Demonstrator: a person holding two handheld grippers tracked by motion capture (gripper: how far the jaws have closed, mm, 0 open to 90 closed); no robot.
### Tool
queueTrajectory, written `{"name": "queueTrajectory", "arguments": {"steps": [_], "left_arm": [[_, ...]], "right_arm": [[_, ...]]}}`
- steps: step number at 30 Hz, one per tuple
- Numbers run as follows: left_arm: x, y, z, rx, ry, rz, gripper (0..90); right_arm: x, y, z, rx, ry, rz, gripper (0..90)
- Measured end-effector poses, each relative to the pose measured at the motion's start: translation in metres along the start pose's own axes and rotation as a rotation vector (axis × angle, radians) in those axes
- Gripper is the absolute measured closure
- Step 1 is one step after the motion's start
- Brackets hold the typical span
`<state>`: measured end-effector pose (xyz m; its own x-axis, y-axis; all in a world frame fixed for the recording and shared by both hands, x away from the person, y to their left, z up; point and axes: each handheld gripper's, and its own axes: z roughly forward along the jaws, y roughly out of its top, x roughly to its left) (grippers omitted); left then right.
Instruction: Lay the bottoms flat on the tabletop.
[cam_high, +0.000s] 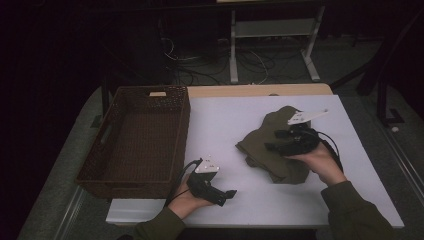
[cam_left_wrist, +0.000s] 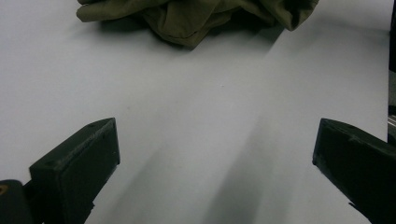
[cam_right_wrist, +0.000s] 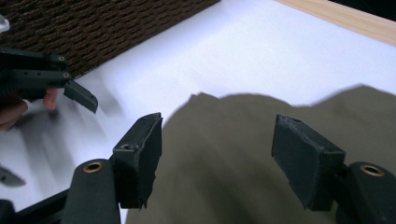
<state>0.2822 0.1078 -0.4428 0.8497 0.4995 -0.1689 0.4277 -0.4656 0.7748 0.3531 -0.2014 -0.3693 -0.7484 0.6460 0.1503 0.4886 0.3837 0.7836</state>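
The white table (cam_high: 225, 200) carries everything, with a brown woven basket (cam_high: 140, 140) on its left half, well to the left of both tools and holding nothing that can be seen. Next in size is the crumpled olive cloth (cam_high: 272, 145), lying on the table directly under the right gripper (cam_high: 280, 142) and well ahead of the left gripper (cam_high: 227, 196).

The right gripper view looks along its 2 jaws, which stand apart above the cloth (cam_right_wrist: 224, 158) with only air between them; nothing is pinched. The left gripper sits low at the near edge of the table, its jaws spread wide over bare white surface, the cloth (cam_left_wrist: 196, 18) lying far in front of it.

This looks like the reach before a pick: the right tool is lining up over the cloth. The next move calls for lowering onto a raised fold, closing firmly on it, then lifting toward the basket on its left.
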Motion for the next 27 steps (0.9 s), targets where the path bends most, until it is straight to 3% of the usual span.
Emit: {"name": "queueTrajectory", "arguments": {"steps": [7,16,27], "left_arm": [[0.001,0.000,-0.001,-0.004,-0.003,-0.001,0.0],[0.001,0.000,0.000,-0.007,-0.008,-0.012,0.0],[0.001,0.000,-0.001,-0.008,-0.002,-0.004,0.0]], "right_arm": [[0.006,0.018,0.031,0.032,0.025,-0.031,33.1],[0.014,0.033,0.065,0.107,0.005,-0.077,33.2],[0.014,0.035,0.113,0.264,-0.018,-0.098,34.3]]}}
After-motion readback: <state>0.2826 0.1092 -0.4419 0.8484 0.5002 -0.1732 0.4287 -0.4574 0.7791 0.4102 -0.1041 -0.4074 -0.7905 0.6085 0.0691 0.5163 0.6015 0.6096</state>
